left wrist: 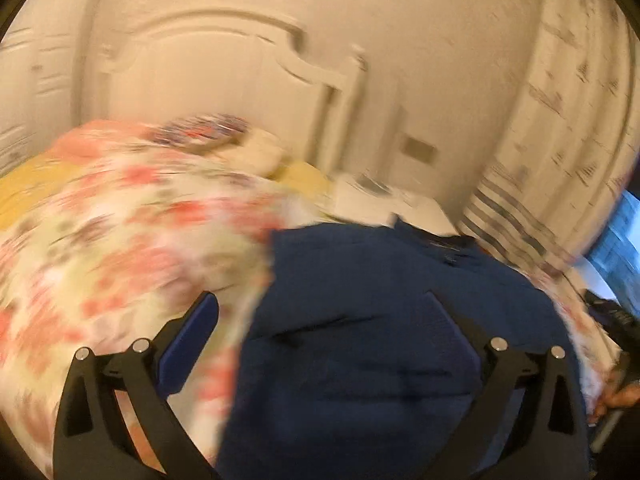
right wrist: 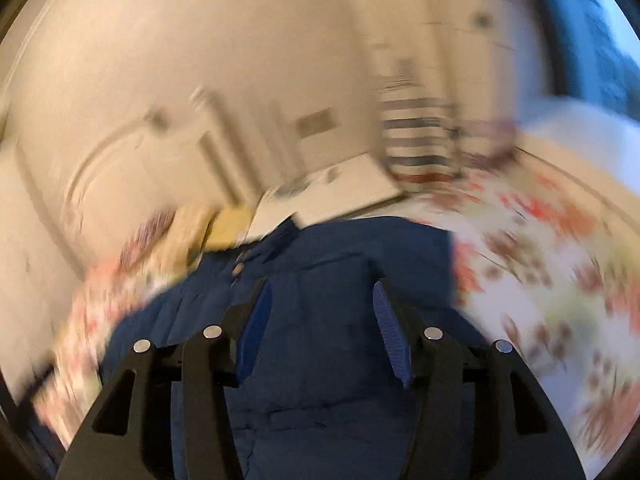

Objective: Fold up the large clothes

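A dark blue garment [left wrist: 360,320] lies folded on a bed with a floral cover [left wrist: 120,240]. In the left wrist view my left gripper [left wrist: 324,308] is open and empty, hovering above the garment's left edge, its left finger [left wrist: 188,344] over the floral cover. In the right wrist view the garment [right wrist: 320,380] fills the lower middle, its collar and buttons at the far left end. My right gripper [right wrist: 320,300] is open and empty just above the garment. Both views are motion-blurred.
A white headboard [left wrist: 224,80] and pillows [left wrist: 200,136] stand at the far end of the bed. A white nightstand [right wrist: 340,196] sits beyond the garment, next to a striped curtain [left wrist: 560,160]. A window [right wrist: 592,40] is at the right.
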Demonstrator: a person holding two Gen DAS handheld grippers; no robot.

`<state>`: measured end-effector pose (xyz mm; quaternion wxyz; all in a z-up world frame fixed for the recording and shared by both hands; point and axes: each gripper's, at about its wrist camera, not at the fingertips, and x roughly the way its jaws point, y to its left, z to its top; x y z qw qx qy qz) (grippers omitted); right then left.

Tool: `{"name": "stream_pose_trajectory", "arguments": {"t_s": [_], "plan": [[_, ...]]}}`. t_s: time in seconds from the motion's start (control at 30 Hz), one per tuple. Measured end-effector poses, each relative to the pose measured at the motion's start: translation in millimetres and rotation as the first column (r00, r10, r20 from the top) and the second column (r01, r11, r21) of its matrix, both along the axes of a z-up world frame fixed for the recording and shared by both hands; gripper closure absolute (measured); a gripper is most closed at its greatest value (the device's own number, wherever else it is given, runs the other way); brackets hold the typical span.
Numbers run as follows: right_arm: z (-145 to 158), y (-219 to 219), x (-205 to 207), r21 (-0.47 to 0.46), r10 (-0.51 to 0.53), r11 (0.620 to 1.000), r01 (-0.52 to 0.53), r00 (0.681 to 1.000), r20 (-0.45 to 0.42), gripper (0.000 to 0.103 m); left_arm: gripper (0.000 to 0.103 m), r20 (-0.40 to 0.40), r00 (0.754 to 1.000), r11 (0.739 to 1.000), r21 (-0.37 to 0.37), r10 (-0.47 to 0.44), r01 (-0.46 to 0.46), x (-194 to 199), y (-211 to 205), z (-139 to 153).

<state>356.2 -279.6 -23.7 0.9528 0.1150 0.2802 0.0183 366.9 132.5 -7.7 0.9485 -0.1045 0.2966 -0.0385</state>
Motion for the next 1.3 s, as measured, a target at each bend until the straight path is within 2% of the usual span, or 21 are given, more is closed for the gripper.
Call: {"name": "stream_pose_trajectory", "arguments": {"t_s": [0.1,0.17,0.23,0.27,0.33,0.4,0.47,0.53,0.63,0.7,0.73,0.8,0.87,0.93,1.0,1.07,1.1,1.13,1.2,1.3], "plan": [[-15,40,28,-0.156,0.103,0.981,-0.114,0.992,-0.077,0.05,0.002,-0.088,0.995,0.997,0.055,-0.047,0.052,48,-30,-6],[-38,48,43,-0.216,0.099,0.967,-0.135,0.98,-0.171,0.05,0.002,-0.179,0.983,0.994,0.092,-0.048,0.065,76,-47,-27],[-61,44,52,-0.216,0.097,0.965,-0.151,0.965,-0.243,0.05,0.002,-0.279,0.959,0.989,0.119,-0.049,0.085,94,-57,-56],[-65,41,48,-0.215,0.114,0.963,-0.164,0.967,-0.227,0.05,0.002,-0.314,0.948,0.981,0.168,-0.045,0.102,99,-64,-71],[-65,37,48,-0.207,0.126,0.962,-0.179,0.962,-0.243,0.05,0.002,-0.28,0.959,0.957,0.261,-0.052,0.128,94,-75,-76],[-53,33,46,-0.172,0.139,0.969,-0.18,0.964,-0.227,0.05,0.002,-0.292,0.954,0.955,0.253,-0.074,0.152,93,-77,-69],[-36,31,48,-0.192,0.126,0.969,-0.157,0.978,-0.164,0.049,0.002,-0.251,0.963,0.973,0.181,-0.096,0.144,98,-74,-49],[-29,28,61,-0.206,0.098,0.97,-0.128,0.984,-0.151,0.045,0.002,-0.23,0.97,0.979,0.168,-0.079,0.12,106,-73,-39],[-51,13,92,-0.195,0.047,0.976,-0.1,0.964,-0.26,0.043,0.002,-0.302,0.949,0.977,0.159,-0.087,0.14,135,-80,-48],[-61,6,98,-0.158,0.077,0.98,-0.124,0.959,-0.273,0.042,0.002,-0.371,0.926,0.969,0.199,-0.066,0.148,152,-85,-72],[-59,6,96,-0.169,0.088,0.976,-0.138,0.958,-0.275,0.042,0.002,-0.348,0.935,0.964,0.22,-0.067,0.151,151,-87,-75],[-50,5,85,-0.175,0.094,0.974,-0.143,0.961,-0.259,0.041,0.002,-0.341,0.938,0.959,0.236,-0.067,0.155,145,-89,-71],[-32,2,60,-0.157,0.108,0.978,-0.138,0.977,-0.186,0.039,0.002,-0.303,0.952,0.966,0.229,-0.05,0.124,127,-86,-56],[-24,6,41,-0.156,0.129,0.976,-0.152,0.98,-0.149,0.033,0.002,-0.237,0.969,0.972,0.202,-0.07,0.119,100,-86,-42],[-26,14,28,-0.192,0.155,0.964,-0.183,0.976,-0.154,0.024,0.002,-0.203,0.971,0.971,0.175,-0.127,0.164,74,-92,-37],[-47,25,30,-0.283,0.143,0.937,-0.203,0.965,-0.219,0.022,0.002,-0.216,0.962,0.958,0.194,-0.168,0.211,58,-105,-45],[-57,25,34,-0.282,0.138,0.936,-0.21,0.957,-0.254,0.022,0.002,-0.239,0.955,0.945,0.233,-0.173,0.229,55,-115,-57],[-67,21,37,-0.243,0.138,0.948,-0.206,0.953,-0.269,0.02,0.002,-0.263,0.951,0.932,0.277,-0.163,0.236,55,-122,-69],[-72,10,37,-0.164,0.126,0.971,-0.177,0.952,-0.278,0.018,0.002,-0.25,0.956,0.918,0.323,-0.153,0.231,51,-129,-81],[-57,9,21,-0.155,0.109,0.975,-0.157,0.954,-0.281,0.018,0.002,-0.276,0.951,0.921,0.319,-0.137,0.225,43,-126,-74]]}}
